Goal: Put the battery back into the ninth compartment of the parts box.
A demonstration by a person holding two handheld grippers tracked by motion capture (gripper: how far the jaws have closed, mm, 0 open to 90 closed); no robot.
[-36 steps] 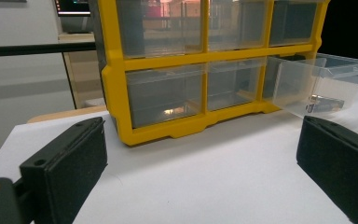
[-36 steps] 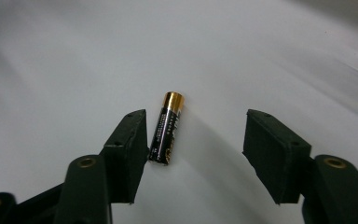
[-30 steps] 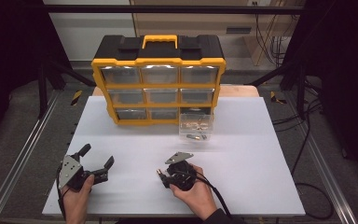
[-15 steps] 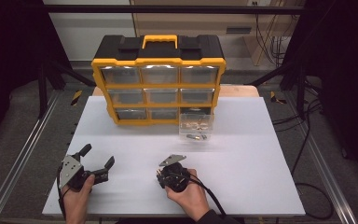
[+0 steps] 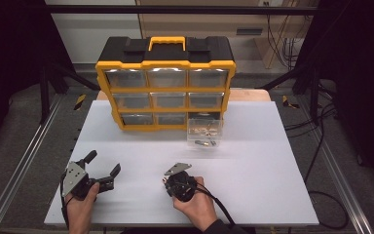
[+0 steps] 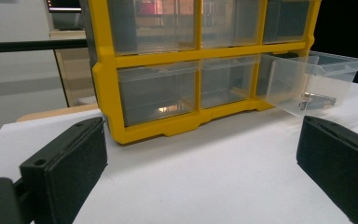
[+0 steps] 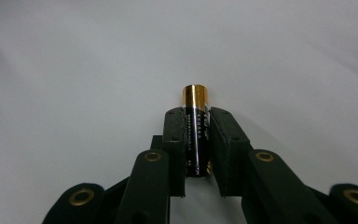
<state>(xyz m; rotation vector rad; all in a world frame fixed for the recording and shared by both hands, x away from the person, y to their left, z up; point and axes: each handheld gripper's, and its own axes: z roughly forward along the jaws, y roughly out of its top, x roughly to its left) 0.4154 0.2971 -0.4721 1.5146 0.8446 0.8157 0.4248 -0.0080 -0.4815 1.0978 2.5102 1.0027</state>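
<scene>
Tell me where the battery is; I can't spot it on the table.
The battery sits clamped between the right gripper's jaws in the right gripper view, gold end outward, above the white table near its front edge.

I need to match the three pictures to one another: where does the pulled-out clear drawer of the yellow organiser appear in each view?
High view: the drawer sticks out of the organiser's bottom-right slot, right of centre, with small metal parts inside.
Left gripper view: upper right, jutting from the yellow frame, above the right jaw.
Right gripper view: not in it; the shut right gripper holds a battery over the white table.
Shared landmark: the white table top.
</scene>
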